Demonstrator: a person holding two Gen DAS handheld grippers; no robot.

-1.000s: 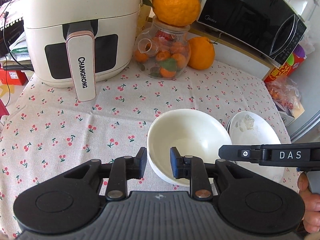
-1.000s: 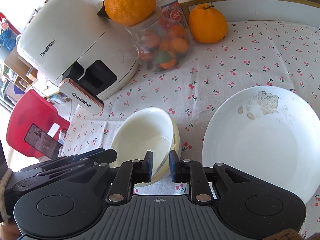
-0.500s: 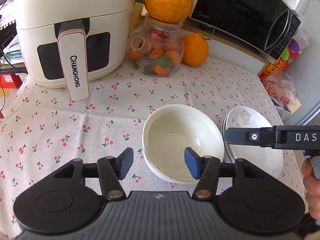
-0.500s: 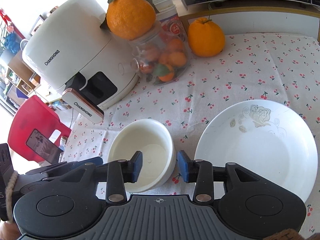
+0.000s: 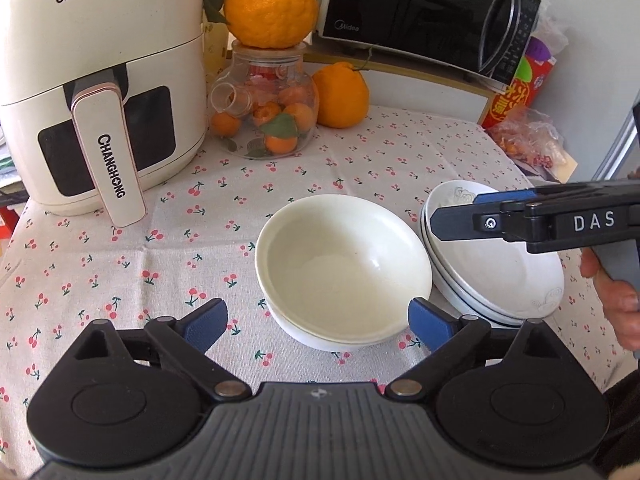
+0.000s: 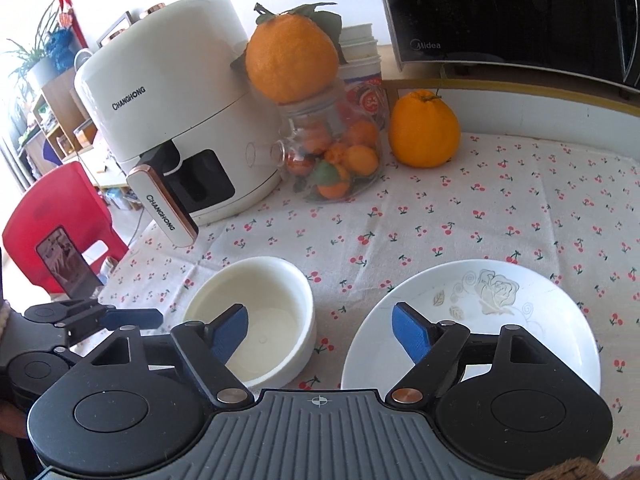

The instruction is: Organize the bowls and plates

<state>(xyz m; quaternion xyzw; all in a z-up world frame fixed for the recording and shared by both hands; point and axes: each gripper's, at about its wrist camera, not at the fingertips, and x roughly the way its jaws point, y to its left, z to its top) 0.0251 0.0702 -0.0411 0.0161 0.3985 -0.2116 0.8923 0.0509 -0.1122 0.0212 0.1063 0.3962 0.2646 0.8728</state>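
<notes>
Bowls [image 5: 344,268] and plates [image 5: 496,268] are seen on a bench [image 5: 120,264] covered by a white cloth printed with small red cherries. The cream bowls are nested in a short stack near the middle of the cloth; the white plates, marked with a pale rose pattern, are stacked just beside them, to the right in both views. The left gripper [image 5: 318,318] is held low in front of the bowl stack, its jaws opening wide, with the near rim of the bowls framed between the blue pads [image 5: 204,322] but not touched. The right gripper [image 6: 320,332] is held over the gap between the two stacks, its jaws also opening, with nothing clamped between them; one pad is seen against the bowls and the other against the plates [image 6: 480,308]. A hand [image 5: 616,300] is visible on the right gripper's handle. Both stacks appear already gathered, so the step in hand is judged to be a release, with the sorting close to finished. The next move would probably call for both grippers to be drawn back clear of the rims without the stacks being nudged. At the back of the bench a white air fryer [image 5: 100,80], a glass jar of small oranges [image 5: 266,120] topped by a large orange [image 5: 270,4], a second orange [image 5: 340,94] and a black microwave [image 5: 432,12] are set. A red chair [image 6: 56,220] is seen beyond the bench edge.
</notes>
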